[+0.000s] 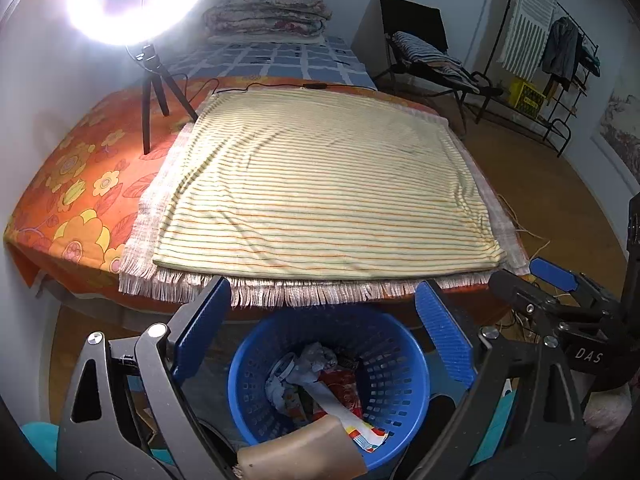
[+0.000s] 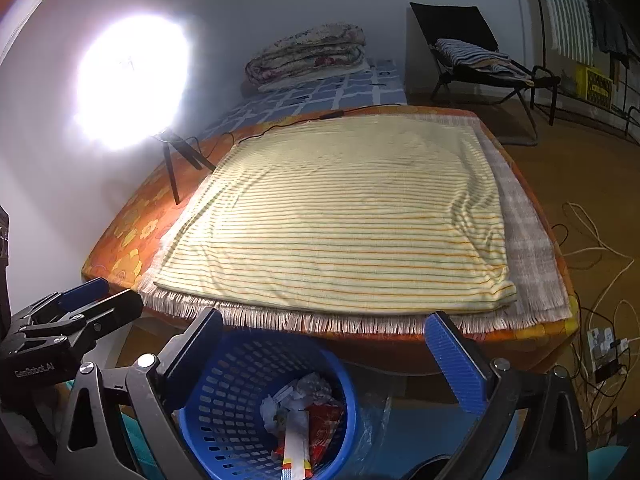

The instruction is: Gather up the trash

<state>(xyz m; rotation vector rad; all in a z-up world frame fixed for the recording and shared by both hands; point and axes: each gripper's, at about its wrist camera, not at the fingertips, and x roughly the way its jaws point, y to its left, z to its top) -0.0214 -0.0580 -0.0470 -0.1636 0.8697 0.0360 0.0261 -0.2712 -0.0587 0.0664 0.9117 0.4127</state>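
Note:
A blue perforated basket (image 1: 384, 364) stands on the floor below the bed's front edge; it also shows in the right wrist view (image 2: 224, 416). It holds crumpled paper and wrappers (image 1: 320, 384) (image 2: 304, 412). My left gripper (image 1: 324, 304) is open and empty, above the basket. My right gripper (image 2: 324, 332) is open and empty, above and right of the basket. Each gripper shows at the side of the other's view: the right one (image 1: 556, 276), the left one (image 2: 80, 296). No trash shows on the striped cloth (image 1: 320, 184) (image 2: 352, 216).
The striped cloth lies over a fringed mat on the orange floral bed (image 1: 76, 184). A ring light on a tripod (image 1: 152, 80) stands at the bed's left. A chair (image 1: 424, 52), a clothes rack (image 1: 552, 48) and floor cables (image 2: 596, 264) are to the right.

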